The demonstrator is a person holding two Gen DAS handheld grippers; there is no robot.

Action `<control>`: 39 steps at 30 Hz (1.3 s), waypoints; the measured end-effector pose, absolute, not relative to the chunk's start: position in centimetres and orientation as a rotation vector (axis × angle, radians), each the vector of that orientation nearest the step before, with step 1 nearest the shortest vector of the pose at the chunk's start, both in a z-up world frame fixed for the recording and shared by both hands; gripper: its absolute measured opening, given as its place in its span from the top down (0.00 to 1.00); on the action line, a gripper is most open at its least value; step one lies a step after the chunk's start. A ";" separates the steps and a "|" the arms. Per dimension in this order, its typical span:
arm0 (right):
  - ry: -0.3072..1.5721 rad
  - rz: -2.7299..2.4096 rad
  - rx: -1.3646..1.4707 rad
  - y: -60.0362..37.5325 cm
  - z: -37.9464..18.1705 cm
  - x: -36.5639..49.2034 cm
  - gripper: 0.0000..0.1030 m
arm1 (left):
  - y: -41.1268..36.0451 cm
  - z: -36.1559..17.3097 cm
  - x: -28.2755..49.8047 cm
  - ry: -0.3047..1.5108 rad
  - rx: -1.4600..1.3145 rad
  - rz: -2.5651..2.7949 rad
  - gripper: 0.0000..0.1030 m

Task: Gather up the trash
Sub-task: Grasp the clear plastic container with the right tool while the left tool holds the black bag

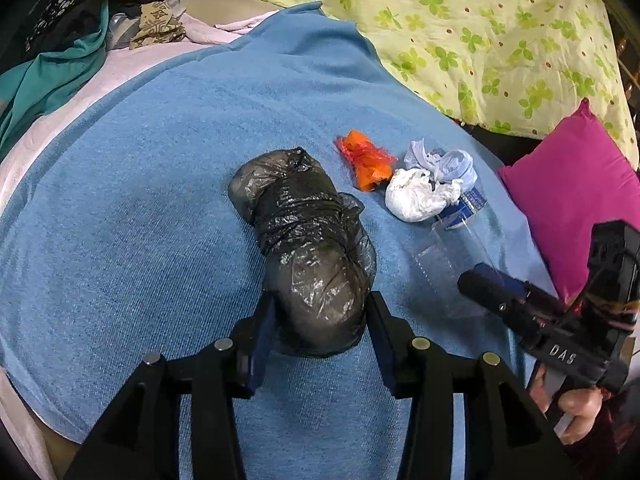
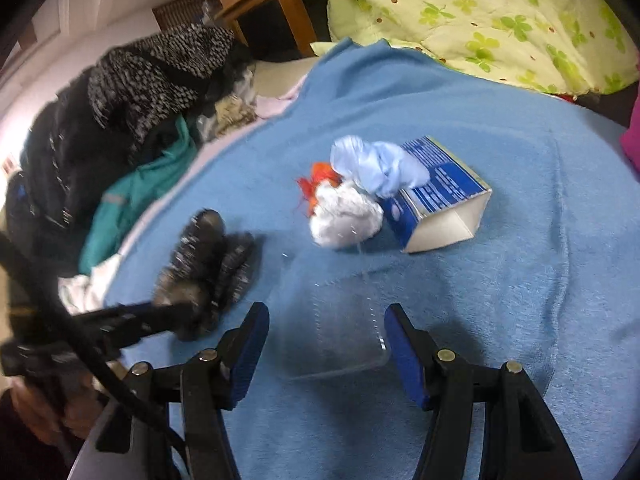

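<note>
Where the blue blanket covers the bed, five pieces of trash lie in its middle: one black plastic bag bundle, one blue and white carton, one clear plastic container, one white paper wad, one orange scrap. One pale blue crumpled wad rests against the carton. Clothing is heaped along the far left edge; one green clover quilt and one magenta cushion border the right edge. The left gripper straddles the bundle's near end, jaws parted, pads beside the plastic without pressing. The right gripper stands open around the clear container, untouched.
</note>
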State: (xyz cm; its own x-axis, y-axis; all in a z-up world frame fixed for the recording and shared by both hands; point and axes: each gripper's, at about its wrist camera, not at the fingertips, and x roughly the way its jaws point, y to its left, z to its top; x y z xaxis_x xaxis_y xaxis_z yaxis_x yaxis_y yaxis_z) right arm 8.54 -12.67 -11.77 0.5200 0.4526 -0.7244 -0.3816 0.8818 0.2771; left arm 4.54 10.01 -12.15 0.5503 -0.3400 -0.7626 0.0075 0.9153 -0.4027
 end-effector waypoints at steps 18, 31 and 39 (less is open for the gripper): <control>0.864 0.497 -0.006 -10.6 -11.5 7.7 0.31 | 10.0 -11.8 4.8 0.942 -0.392 -0.137 0.53; 0.837 0.447 -0.063 -11.4 -11.8 7.6 0.45 | 10.3 -12.4 4.8 0.950 -0.368 -0.119 0.63; 0.787 0.456 -0.055 -12.6 -10.0 5.6 0.45 | 10.3 -11.3 4.1 0.890 -0.323 -0.132 0.74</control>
